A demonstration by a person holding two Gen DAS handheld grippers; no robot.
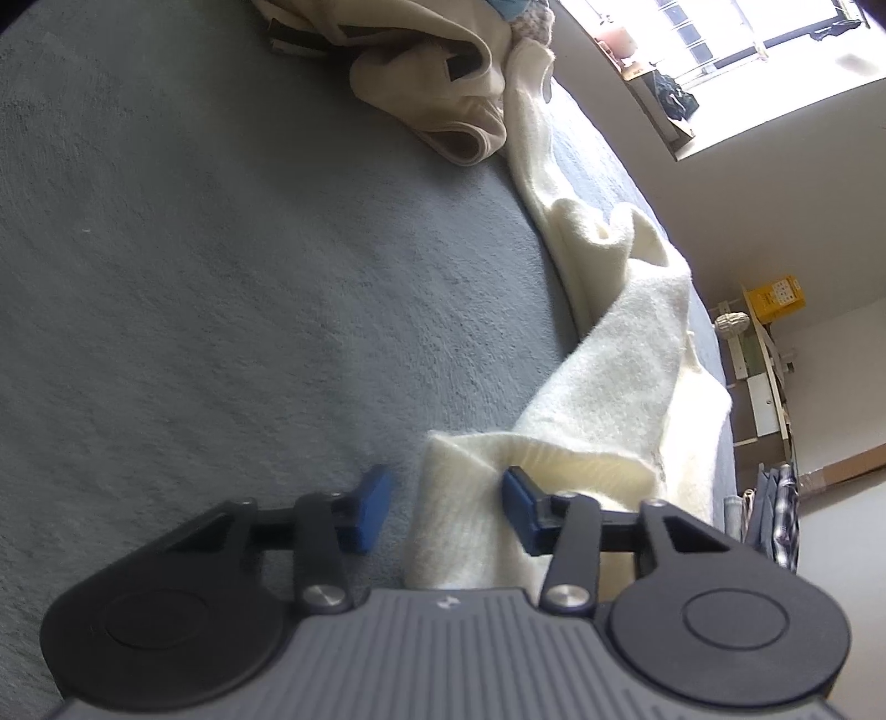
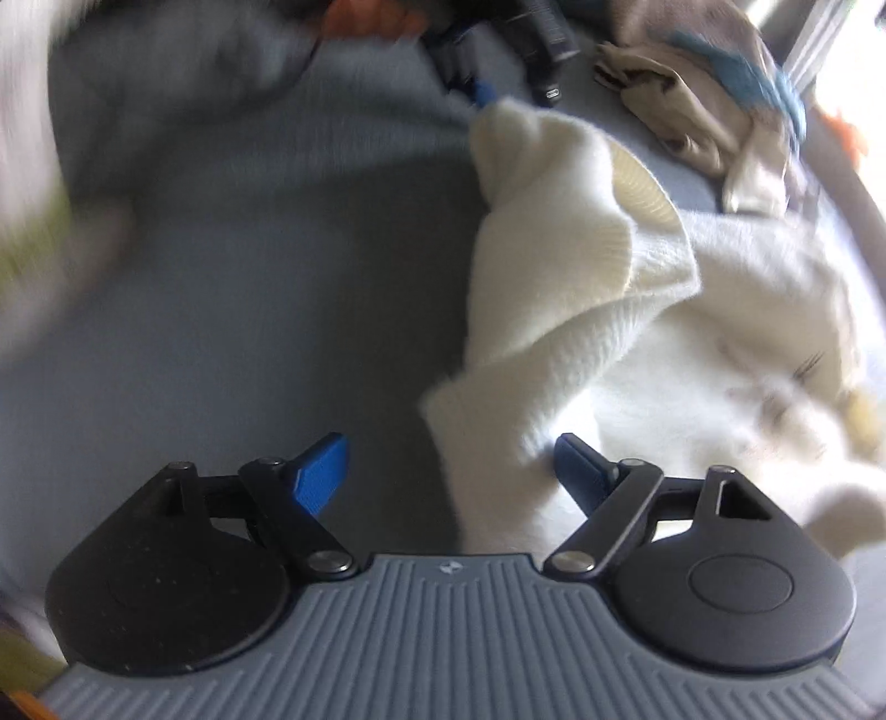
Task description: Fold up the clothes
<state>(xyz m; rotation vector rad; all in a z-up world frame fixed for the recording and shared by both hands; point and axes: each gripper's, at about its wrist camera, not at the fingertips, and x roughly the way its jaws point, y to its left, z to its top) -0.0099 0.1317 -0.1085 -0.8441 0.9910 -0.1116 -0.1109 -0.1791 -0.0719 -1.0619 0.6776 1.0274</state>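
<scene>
- My left gripper [image 1: 446, 512] was low over the grey-blue bed cover [image 1: 221, 277], its blue fingers [image 1: 371, 515] spread apart with nothing pinched between them.
- A folded edge of the cream sweater [image 1: 609, 399] lay in the gap between those fingers; the right-hand finger was touching the knit or just beside it, and the left-hand one stood clear of it.
- From there the sweater ran away from me in a long, rumpled strip along the right side of the bed.
- A beige garment [image 1: 443, 83] lay bunched at the far end of the strip, touching the sweater's far end.
- Past the bed edge I saw a bright window [image 1: 747, 50] and, lower on the right, a yellow box [image 1: 775, 302] on a shelf.
- My right gripper [image 2: 451, 476] was also parted wide, gripping nothing.
- In its view the cream sweater [image 2: 581, 266] filled the right half, a ribbed cuff or hem [image 2: 642, 188] turned up near the top.
- A fold of knit hung down into the gap between the right fingers [image 2: 321, 476]; the picture was smeared, so I could not tell whether either finger touched it.
- A pile of beige and blue clothes [image 2: 709, 99] sat beyond the sweater, top right.
</scene>
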